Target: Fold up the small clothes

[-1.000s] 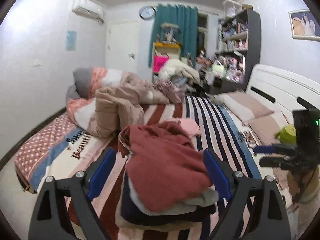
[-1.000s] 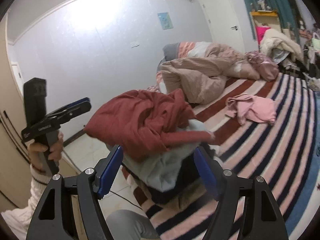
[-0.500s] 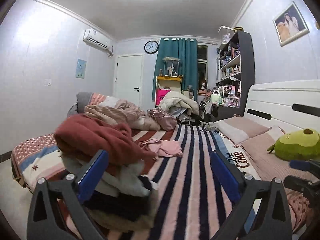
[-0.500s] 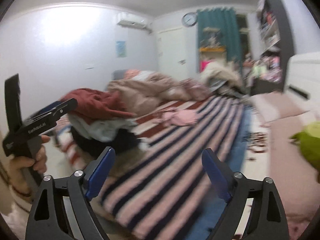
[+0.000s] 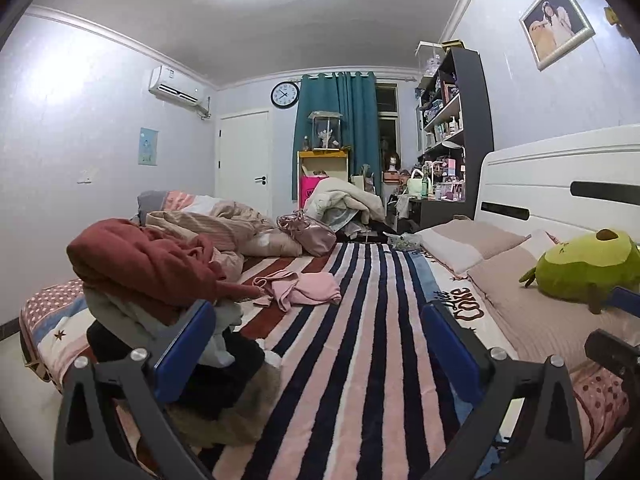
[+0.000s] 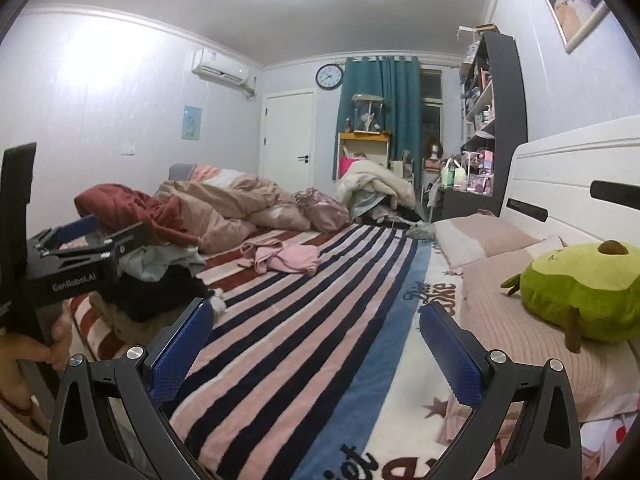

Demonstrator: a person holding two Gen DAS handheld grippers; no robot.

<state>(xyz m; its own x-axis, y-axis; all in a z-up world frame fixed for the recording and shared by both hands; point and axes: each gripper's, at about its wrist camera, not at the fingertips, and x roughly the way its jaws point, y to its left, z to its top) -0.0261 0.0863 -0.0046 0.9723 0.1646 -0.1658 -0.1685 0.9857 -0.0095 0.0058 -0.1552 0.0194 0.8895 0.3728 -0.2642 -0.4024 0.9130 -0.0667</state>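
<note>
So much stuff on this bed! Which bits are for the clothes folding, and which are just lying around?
For the folding:
- pink garment
- clothes pile
- left gripper, open
- right gripper, open

Lying about:
- green plush toy
- pillow
- rumpled duvet

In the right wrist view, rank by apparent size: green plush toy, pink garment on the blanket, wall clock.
1. green plush toy, though it sits nearest the camera, which inflates it.
2. pink garment, crumpled on the striped blanket.
3. wall clock, far off.
</note>
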